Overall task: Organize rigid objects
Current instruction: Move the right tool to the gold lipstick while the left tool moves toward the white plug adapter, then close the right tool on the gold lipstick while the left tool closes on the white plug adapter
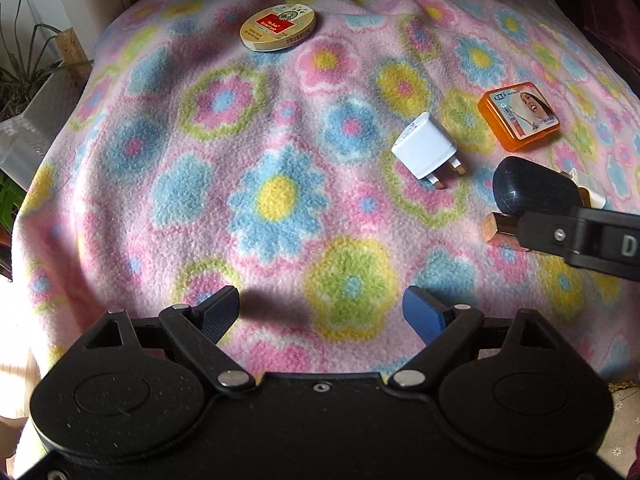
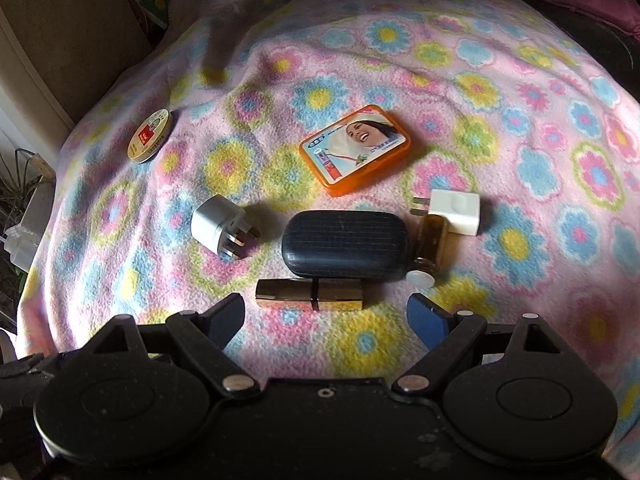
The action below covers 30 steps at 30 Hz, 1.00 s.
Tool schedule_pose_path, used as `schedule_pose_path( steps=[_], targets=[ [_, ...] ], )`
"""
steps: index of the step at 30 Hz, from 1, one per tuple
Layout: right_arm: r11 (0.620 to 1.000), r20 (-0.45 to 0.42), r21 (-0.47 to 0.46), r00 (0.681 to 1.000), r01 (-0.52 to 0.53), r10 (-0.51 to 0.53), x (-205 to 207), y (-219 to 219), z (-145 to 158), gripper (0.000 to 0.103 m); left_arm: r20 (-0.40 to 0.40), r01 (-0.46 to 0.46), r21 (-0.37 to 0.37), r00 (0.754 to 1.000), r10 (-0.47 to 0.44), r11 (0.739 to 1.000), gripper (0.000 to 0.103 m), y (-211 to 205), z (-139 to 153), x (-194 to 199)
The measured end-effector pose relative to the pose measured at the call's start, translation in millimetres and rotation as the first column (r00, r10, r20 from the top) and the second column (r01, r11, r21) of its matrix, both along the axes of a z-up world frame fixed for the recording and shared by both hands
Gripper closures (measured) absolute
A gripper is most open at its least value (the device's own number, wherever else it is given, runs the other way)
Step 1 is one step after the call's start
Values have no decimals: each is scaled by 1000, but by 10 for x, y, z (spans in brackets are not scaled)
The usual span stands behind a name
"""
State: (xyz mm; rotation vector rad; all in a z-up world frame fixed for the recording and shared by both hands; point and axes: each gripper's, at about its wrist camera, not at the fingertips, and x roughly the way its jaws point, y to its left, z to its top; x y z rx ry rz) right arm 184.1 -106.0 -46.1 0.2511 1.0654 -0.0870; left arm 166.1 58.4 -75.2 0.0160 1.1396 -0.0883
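Note:
Several small rigid items lie on a flowered pink fleece blanket [image 1: 224,200]. A round yellow tin [image 1: 278,27] sits far back; a white plug adapter [image 1: 426,149] and an orange box [image 1: 518,115] lie to the right. My left gripper [image 1: 320,312] hovers open over bare blanket. In the right wrist view a dark oval case [image 2: 345,238] lies centre, a gold lipstick tube [image 2: 310,299] just before it, an amber bottle [image 2: 430,240] and a white cube plug [image 2: 456,207] to its right. My right gripper [image 2: 326,316] stands open above the lipstick tube, touching nothing.
The round tin [image 2: 149,136], the plug adapter [image 2: 218,226] and the orange box [image 2: 354,148] also show in the right wrist view. A potted plant [image 1: 24,64] and a grey bin stand beyond the blanket's left edge. Dark furniture borders the far right.

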Motion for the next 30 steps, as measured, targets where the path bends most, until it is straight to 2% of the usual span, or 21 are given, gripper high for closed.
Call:
schedule_pose_path(
  steps=[3, 9, 15, 19, 23, 27, 30],
  targets=[
    [1000, -17, -10, 1000, -10, 10, 116, 62, -88, 16, 1, 9, 2, 1000, -9, 1000, 17, -19, -6, 12],
    [1000, -81, 6, 997, 3, -2, 261, 61, -289, 32, -4, 9, -1, 1000, -9, 1000, 17, -20, -14, 24],
    [998, -61, -53, 998, -32, 29, 105, -26, -192, 32, -1, 12, 10, 1000, -12, 1000, 17, -41, -15, 30],
    [995, -52, -101, 998, 23, -29, -148, -398, -96, 32, 5, 18, 18, 1000, -18, 1000, 17, -61, -18, 23],
    [985, -67, -136, 991, 103, -112, -347, -824, -161, 32, 12, 28, 17, 1000, -29, 999, 17, -81, -14, 9],
    [987, -33, -79, 989, 141, -144, -461, -1127, -233, 32, 23, 34, 26, 999, -35, 999, 17, -109, -3, -4],
    [989, -12, -82, 992, 125, -126, -452, -1146, -290, 31, 28, 43, 33, 999, -44, 999, 16, -144, 9, -10]
  ],
)
